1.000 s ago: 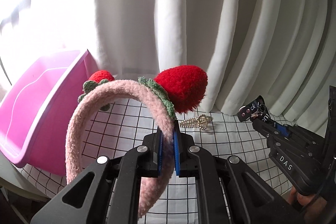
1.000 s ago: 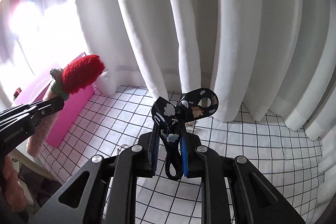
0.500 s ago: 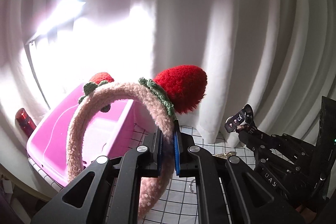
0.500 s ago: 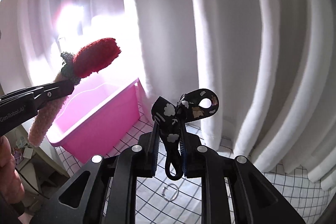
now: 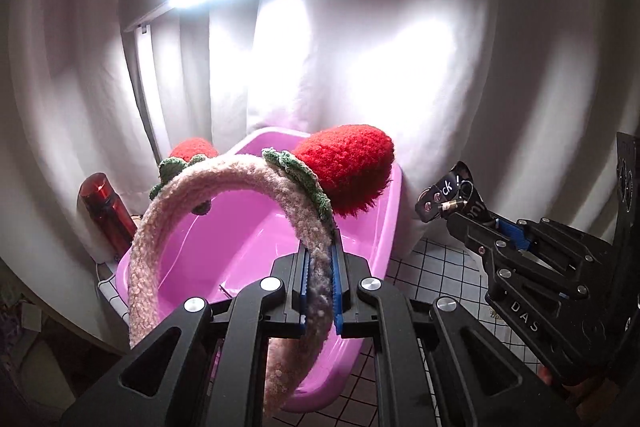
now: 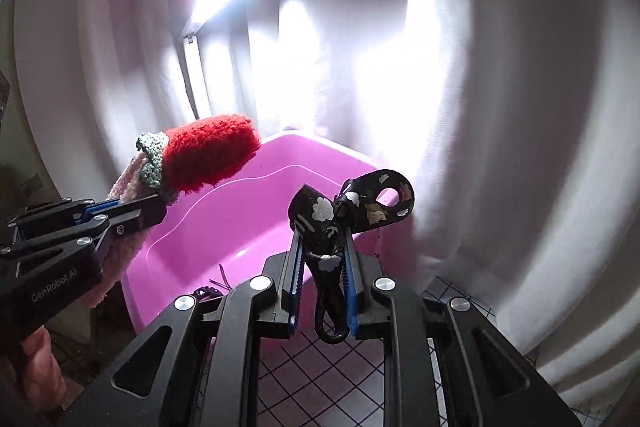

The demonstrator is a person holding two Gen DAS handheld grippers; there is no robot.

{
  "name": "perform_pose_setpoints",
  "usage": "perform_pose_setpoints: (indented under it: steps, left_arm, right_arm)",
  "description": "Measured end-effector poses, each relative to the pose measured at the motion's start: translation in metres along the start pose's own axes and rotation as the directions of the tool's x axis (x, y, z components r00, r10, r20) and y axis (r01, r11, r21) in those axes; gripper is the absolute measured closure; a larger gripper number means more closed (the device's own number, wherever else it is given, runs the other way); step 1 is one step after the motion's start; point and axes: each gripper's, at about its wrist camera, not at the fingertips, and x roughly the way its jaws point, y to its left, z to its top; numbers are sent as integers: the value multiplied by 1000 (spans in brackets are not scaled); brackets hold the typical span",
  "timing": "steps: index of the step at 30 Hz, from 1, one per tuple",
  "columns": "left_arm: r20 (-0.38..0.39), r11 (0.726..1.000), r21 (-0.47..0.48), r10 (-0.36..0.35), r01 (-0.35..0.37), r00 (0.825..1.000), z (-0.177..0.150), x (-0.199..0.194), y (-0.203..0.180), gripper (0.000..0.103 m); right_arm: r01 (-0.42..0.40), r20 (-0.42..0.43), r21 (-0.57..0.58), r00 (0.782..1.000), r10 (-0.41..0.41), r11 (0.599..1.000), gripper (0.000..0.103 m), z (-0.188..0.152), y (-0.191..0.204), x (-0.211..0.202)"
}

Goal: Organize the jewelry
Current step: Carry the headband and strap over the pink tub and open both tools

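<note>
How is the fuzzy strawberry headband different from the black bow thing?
The headband is a pink fuzzy arch with red strawberries; the black bow is smooth, dark and patterned. The headband looks far larger than the bow. Both are clamped in a hand-held gripper, left and right, near the pink bin.

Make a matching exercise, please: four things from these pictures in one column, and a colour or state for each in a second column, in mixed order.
Things:
1. headband
2. bow hair tie
3. bin
4. bottle

Descriptions:
A. dark red, standing behind the bin's left end
B. black with pale prints, held in the right gripper
C. fuzzy pink with red strawberries, held in the left gripper
D. bright pink plastic, open on top

Pairs: 1-C, 2-B, 3-D, 4-A
</note>
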Motion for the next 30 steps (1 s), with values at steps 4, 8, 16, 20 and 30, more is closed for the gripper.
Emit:
perform_pose_setpoints:
  steps: [4, 8, 16, 20, 30]
  left_arm:
    - [-28, 999, -31, -9, 8, 1000, -4, 17, 22, 94]
    - [-55, 998, -55, -24, 21, 998, -11, 31, 36, 94]
    - [-103, 998, -64, -34, 28, 994, -13, 63, 51, 94]
    - [-147, 996, -85, -33, 20, 989, -12, 78, 57, 93]
    - [-174, 989, -141, 16, -41, 985, -15, 89, 80, 33]
  right_arm:
    - [-24, -42, -28, 999, 23, 999, 86, 11, 19, 30]
    - [-39, -91, -35, 995, 36, 999, 86, 21, 27, 65]
    - [-43, -174, -49, 984, 34, 998, 86, 34, 35, 118]
    - [-29, -217, -61, 976, 15, 998, 86, 34, 39, 141]
    - [81, -227, -122, 968, -108, 989, 36, 33, 39, 153]
